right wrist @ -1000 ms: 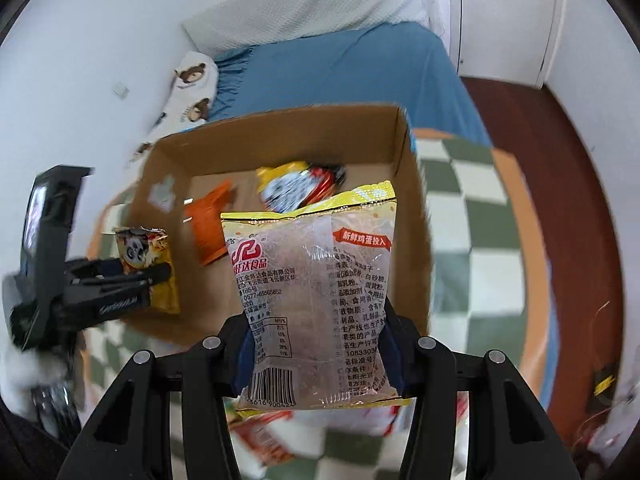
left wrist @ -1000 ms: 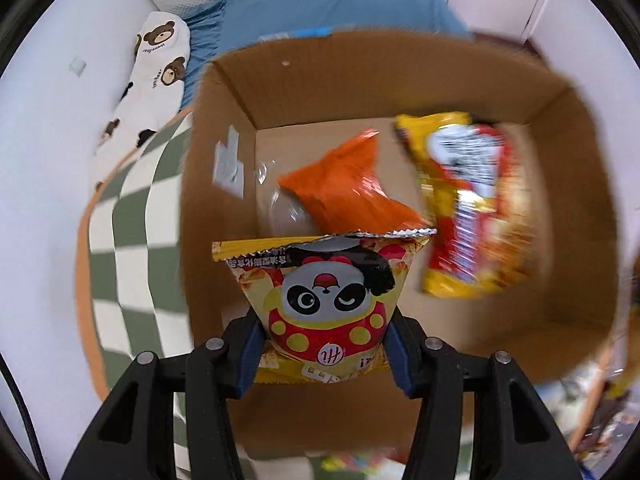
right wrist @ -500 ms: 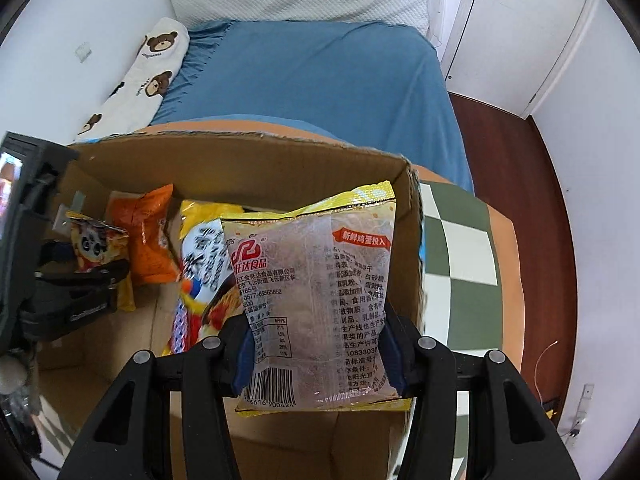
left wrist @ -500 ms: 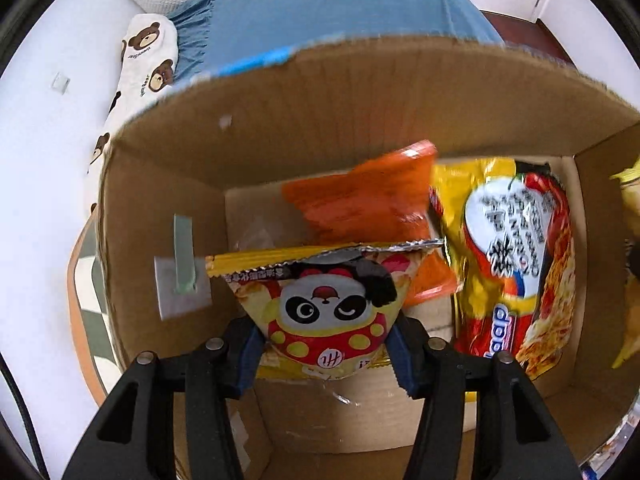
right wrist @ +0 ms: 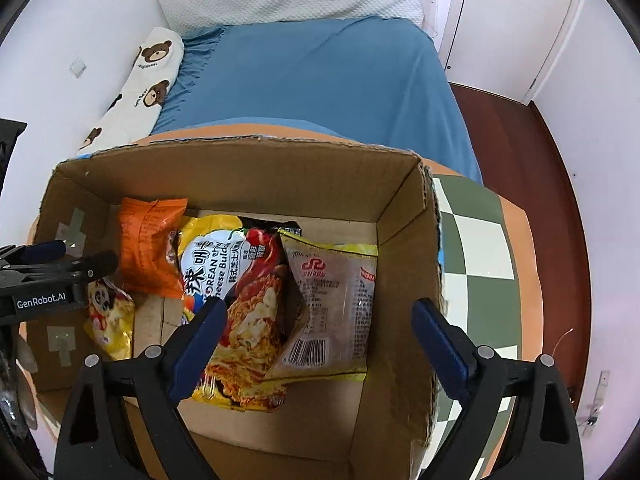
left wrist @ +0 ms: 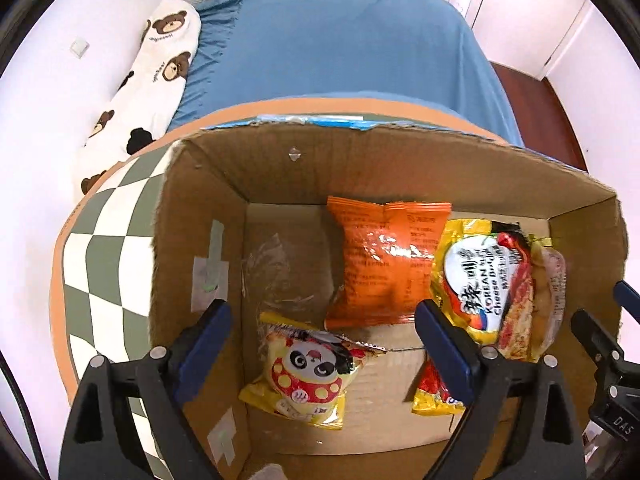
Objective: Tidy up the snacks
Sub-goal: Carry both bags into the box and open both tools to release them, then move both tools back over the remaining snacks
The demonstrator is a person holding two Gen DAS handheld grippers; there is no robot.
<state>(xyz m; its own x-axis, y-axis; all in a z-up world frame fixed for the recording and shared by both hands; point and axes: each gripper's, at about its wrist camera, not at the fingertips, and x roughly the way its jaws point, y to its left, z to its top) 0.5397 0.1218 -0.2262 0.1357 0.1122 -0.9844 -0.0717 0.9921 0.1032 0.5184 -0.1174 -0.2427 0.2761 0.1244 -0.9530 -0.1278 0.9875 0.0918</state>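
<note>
An open cardboard box (left wrist: 360, 168) (right wrist: 240, 176) holds an orange bag (left wrist: 384, 264) (right wrist: 148, 248) and a yellow-red noodle packet (left wrist: 484, 280) (right wrist: 232, 276). My left gripper (left wrist: 322, 320) points down into the box's left part, its jaws opening. The yellow panda packet (left wrist: 312, 372) (right wrist: 108, 312) lies loose on the floor below, clear of the pads. My right gripper (right wrist: 318, 312) hangs over the box's right part, jaws opening too. The clear cake packet (right wrist: 336, 304) rests against the noodle packet below it, touched by neither pad.
The box stands on a round table with a green-and-white checked cloth (left wrist: 104, 264) (right wrist: 476, 248). Behind it is a blue bed (left wrist: 340, 48) with a bear-print pillow (left wrist: 160, 64). Dark wooden floor (right wrist: 520, 140) and a white door lie to the right.
Both grippers have opened wide. The panda packet dropped from the left jaws and the clear packet from the right; both now lie in the box. The right gripper sank lower.
</note>
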